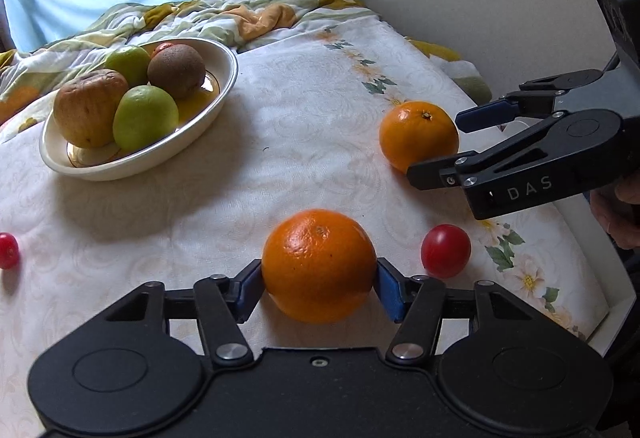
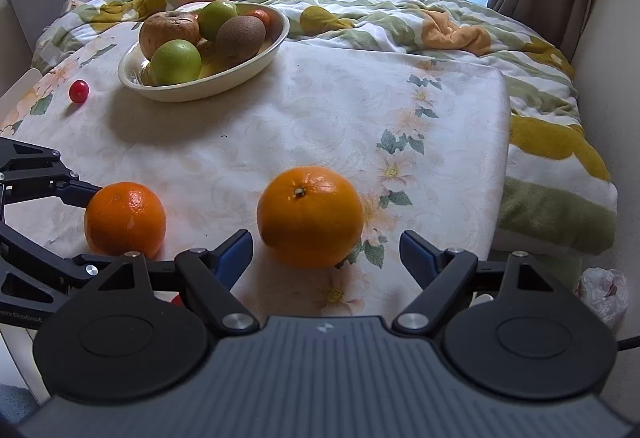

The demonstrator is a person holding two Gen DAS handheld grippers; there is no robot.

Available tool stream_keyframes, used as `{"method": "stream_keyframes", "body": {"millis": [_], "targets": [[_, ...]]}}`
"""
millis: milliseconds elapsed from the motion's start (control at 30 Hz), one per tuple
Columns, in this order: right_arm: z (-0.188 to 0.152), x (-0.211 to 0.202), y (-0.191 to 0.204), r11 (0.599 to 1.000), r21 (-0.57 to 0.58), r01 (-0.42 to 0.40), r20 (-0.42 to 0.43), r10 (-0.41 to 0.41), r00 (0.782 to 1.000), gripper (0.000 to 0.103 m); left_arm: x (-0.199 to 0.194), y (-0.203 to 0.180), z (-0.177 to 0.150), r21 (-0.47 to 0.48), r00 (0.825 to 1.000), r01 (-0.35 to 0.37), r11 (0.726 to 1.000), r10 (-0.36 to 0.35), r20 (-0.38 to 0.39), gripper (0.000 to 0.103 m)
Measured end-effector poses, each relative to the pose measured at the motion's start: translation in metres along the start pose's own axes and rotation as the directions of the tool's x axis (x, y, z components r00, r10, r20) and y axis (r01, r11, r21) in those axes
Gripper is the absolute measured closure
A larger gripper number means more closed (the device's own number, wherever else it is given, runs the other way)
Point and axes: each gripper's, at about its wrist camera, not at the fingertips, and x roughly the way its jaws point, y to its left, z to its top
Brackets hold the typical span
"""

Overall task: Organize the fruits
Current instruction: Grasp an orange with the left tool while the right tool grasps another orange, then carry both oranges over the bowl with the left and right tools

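My left gripper [image 1: 319, 278] is shut on an orange [image 1: 319, 265] that rests on the cloth; its blue pads touch both sides. The same orange shows in the right wrist view [image 2: 125, 219] between the left gripper's fingers [image 2: 76, 194]. My right gripper [image 2: 326, 250] is open, its fingers just short of a second orange [image 2: 310, 216], which also shows in the left wrist view [image 1: 419, 135] with the right gripper [image 1: 444, 144] beside it. A cream bowl [image 1: 132, 158] [image 2: 224, 78] holds green apples, a kiwi and a brown apple.
A cherry tomato [image 1: 445, 251] lies right of the held orange. Another cherry tomato [image 1: 8, 250] [image 2: 78, 91] lies left of the bowl. A crumpled quilt [image 2: 400, 14] lies behind the flowered cloth [image 2: 280, 126]. A wall is at the right.
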Motion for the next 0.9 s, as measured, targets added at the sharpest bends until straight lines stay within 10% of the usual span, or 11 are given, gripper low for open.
{"method": "stream_keyframes", "body": {"millis": [900], "targets": [[0.01, 0.003, 0.018, 0.998, -0.028, -0.057, 0.019, 0.058, 0.998, 0.029, -0.031, 0.011, 0.002, -0.058, 0.996, -0.053, 0.997, 0.057, 0.064, 0.041]]}}
